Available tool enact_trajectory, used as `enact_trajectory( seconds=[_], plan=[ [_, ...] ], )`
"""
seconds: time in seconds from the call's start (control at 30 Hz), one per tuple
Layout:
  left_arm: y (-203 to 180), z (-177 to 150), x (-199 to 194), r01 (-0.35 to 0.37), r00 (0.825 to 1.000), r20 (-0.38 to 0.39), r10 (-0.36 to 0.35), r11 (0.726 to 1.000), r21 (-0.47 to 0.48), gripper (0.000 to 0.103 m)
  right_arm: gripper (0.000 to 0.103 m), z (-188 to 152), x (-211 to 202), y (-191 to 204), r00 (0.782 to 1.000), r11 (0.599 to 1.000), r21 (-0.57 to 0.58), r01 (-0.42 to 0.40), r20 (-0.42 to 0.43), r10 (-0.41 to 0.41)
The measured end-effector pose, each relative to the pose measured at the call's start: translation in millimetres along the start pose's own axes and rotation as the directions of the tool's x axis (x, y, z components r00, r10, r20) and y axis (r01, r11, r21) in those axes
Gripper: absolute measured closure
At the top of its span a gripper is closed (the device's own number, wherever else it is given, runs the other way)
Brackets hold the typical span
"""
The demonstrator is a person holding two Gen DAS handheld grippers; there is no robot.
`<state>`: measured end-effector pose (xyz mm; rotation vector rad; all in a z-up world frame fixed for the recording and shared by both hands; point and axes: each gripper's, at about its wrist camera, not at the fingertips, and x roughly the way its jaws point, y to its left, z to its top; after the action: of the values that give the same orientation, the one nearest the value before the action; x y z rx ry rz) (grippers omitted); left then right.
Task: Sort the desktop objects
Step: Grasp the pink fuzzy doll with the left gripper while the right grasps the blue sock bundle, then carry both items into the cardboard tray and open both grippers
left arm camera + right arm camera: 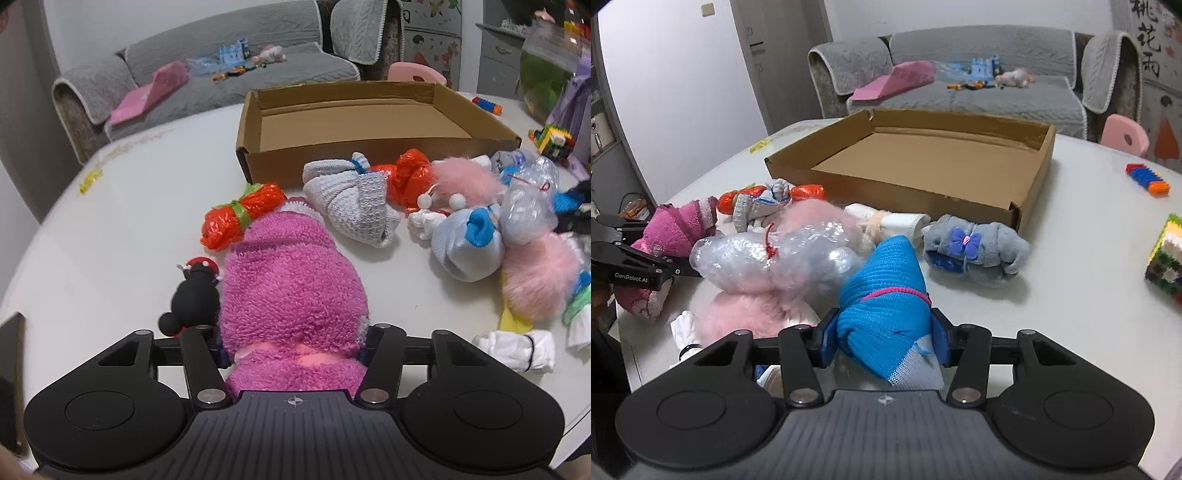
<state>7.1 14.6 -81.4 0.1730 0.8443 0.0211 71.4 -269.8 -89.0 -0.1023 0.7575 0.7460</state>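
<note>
My left gripper (pixel 293 347) is shut on a magenta terry towel roll (pixel 291 284), which fills the space between its fingers; the roll also shows in the right wrist view (pixel 674 230). My right gripper (pixel 884 338) is shut on a blue knitted sock roll (pixel 886 291), its blue pads (pixel 827 336) pressed against the sides. An open, empty cardboard box (pixel 258 162) stands behind the pile; it also shows in the right wrist view (pixel 1019 206). Between the grippers lie rolled socks, pink fluffy items (pixel 469 177) and a clear plastic bag bundle (pixel 775 254).
An orange bag bundle (pixel 240 218), a grey-white sock roll (pixel 351 203) and a black mouse toy (pixel 194 299) lie on the white table (pixel 129 221). A grey roll with a purple bow (pixel 975 251) and building-block toys (pixel 1147 179) sit at the right. A grey sofa (pixel 997 88) stands behind.
</note>
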Motion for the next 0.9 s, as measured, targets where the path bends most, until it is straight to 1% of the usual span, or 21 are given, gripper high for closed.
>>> enact_trajectory(
  seconds=[0.07,0.2,0.27,0.37,0.47,0.53,0.63,0.7,0.83,0.9],
  plan=[
    [-1.7,0.4,-2.9,-0.010,1.000,0.007,0.010,1.000,0.014,0.044,0.058,-2.4,-10.9,-3.9,0.999,1.000,0.021,-0.010,0.030,0.009],
    [3.9,6.5,-21.6,-0.007,0.999,0.053,0.008,1.000,-0.013,0.045,0.058,-6.1,-33.3,-8.5,0.995,0.998,0.057,-0.006,0.096,0.001],
    [7.7,9.5,-36.5,-0.005,0.997,0.075,0.007,0.999,-0.032,0.045,0.058,-5.7,-42.7,-11.0,0.992,0.997,0.071,-0.004,0.129,-0.005],
    [11.9,15.8,-60.9,-0.017,0.995,0.102,0.020,0.999,-0.033,0.045,0.058,-2.1,-51.3,-13.6,0.985,0.996,0.091,0.002,0.172,-0.018],
    [19.6,28.7,-85.6,-0.048,0.988,0.143,0.052,0.998,-0.034,0.045,0.058,2.7,-59.2,-13.8,0.976,0.995,0.100,0.002,0.215,-0.023],
    [28.7,41.0,-99.9,-0.053,0.985,0.165,0.059,0.998,-0.042,0.044,0.058,8.7,-68.0,-14.0,0.967,0.993,0.116,-0.007,0.254,-0.023],
    [40.2,62.8,-114.7,-0.079,0.976,0.202,0.087,0.996,-0.047,0.044,0.058,24.9,-80.0,-11.3,0.952,0.993,0.118,0.002,0.302,-0.038],
    [45.6,82.0,-116.7,-0.093,0.971,0.217,0.102,0.994,-0.048,0.044,0.058,43.1,-84.1,-9.3,0.944,0.993,0.117,0.011,0.325,-0.049],
    [43.6,127.0,-103.3,-0.076,0.968,0.236,0.084,0.996,-0.043,0.044,0.058,84.1,-76.4,-6.0,0.932,0.995,0.079,0.052,0.353,-0.077],
    [38.4,149.8,-91.9,-0.062,0.969,0.239,0.068,0.997,-0.035,0.044,0.058,105.0,-62.8,-8.2,0.929,0.996,0.078,0.052,0.363,-0.077]
  ],
)
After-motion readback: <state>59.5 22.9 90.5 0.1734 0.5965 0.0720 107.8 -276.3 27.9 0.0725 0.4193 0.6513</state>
